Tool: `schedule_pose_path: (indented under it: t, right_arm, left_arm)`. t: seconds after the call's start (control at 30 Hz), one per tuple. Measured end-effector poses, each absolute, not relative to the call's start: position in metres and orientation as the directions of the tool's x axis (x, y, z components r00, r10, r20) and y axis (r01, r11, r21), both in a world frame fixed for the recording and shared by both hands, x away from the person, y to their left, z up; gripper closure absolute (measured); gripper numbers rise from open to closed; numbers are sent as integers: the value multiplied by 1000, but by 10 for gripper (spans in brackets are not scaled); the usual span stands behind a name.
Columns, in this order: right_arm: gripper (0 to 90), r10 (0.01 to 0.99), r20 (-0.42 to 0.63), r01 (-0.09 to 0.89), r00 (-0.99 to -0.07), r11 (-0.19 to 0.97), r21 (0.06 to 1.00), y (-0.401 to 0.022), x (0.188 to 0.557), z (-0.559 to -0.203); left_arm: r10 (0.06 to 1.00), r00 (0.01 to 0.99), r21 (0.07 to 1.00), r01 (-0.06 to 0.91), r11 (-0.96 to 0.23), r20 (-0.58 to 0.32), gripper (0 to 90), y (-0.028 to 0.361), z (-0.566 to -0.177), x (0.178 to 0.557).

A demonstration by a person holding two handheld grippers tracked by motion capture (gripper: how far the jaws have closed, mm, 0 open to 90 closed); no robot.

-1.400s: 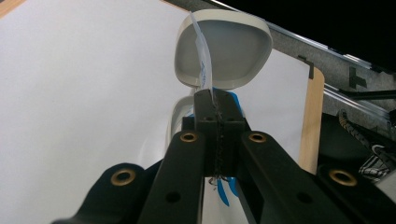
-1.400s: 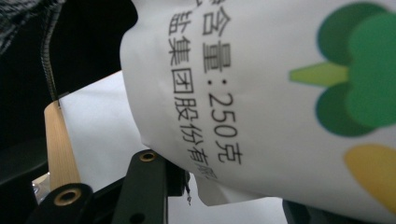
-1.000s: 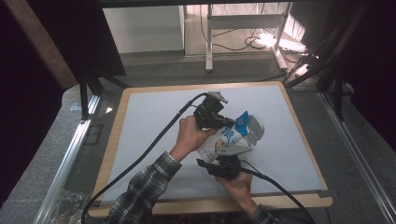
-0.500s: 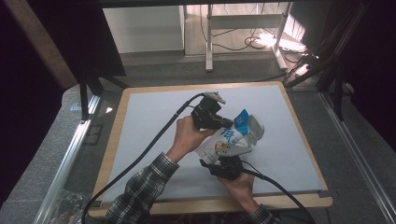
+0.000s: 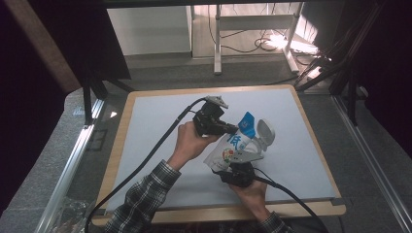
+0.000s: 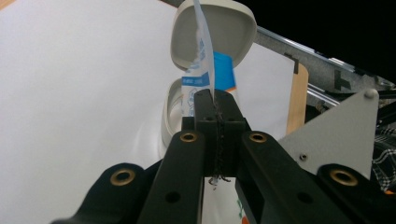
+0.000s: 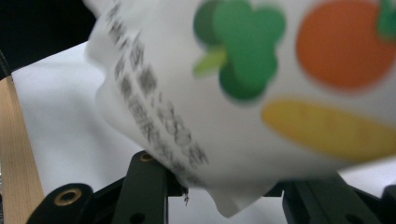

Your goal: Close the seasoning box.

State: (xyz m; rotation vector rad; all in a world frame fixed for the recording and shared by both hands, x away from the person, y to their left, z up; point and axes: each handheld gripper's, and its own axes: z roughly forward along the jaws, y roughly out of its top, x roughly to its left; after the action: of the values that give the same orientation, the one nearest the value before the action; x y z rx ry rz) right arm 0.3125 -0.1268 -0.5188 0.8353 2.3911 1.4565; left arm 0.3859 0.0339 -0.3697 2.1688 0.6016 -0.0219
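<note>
1. Wooden-edged table with a white sheet top [image 5: 160, 126]: takes up the middle of the high view. Its near edge is partly covered by the person's plaid sleeves and forearms.

2. White plastic pouch with blue top panel and printed vegetables [image 5: 233, 145]: held up off the white sheet, right of centre, slanting from the lower left up to the upper right. In the right gripper view [image 7: 261, 93] it is very close and blurred; its print is not legible and its top is cut off by the frame. In the left gripper view [image 6: 201, 60] it shows edge-on as a thin strip.

3. Pale grey hinged oval plastic case, lid open [image 5: 265, 135]: sits on the sheet just behind the pouch's upper end. In the left gripper view [image 6: 219, 32] the pouch's edge crosses in front of it; whether the pouch tip reaches inside cannot be told.

4. Left gripper [image 6: 217, 107]: jaws pressed together, pinching the pouch's upper edge between the pads. In the high view [image 5: 228, 130] the hand hides most of its body.

5. Right gripper [image 5: 232, 169]: grips the pouch's lower end. In the right gripper view the pouch hides the pads, with one jaw on each side of the bag's bottom [image 7: 224, 189].
</note>
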Motion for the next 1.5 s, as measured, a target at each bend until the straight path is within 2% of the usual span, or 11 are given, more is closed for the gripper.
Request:
schedule_pose_path:
  t: [0.73,0.97,1.5]
  right_arm:
    - [631,591,111,378,-799,350,857,-131,317,-525]
    - [630,593,113,383,-797,351,855,-133,319,-525]
    - [580,578,126,395,-806,368,841,-133,320,-525]
  left_arm:
    - [403,885,741,430,-515,-233,897,61,-366,377]
    - [428,879,762,423,-491,-211,900,69,-367,375]
    - [454,867,783,424,-455,-206,900,76,-373,376]
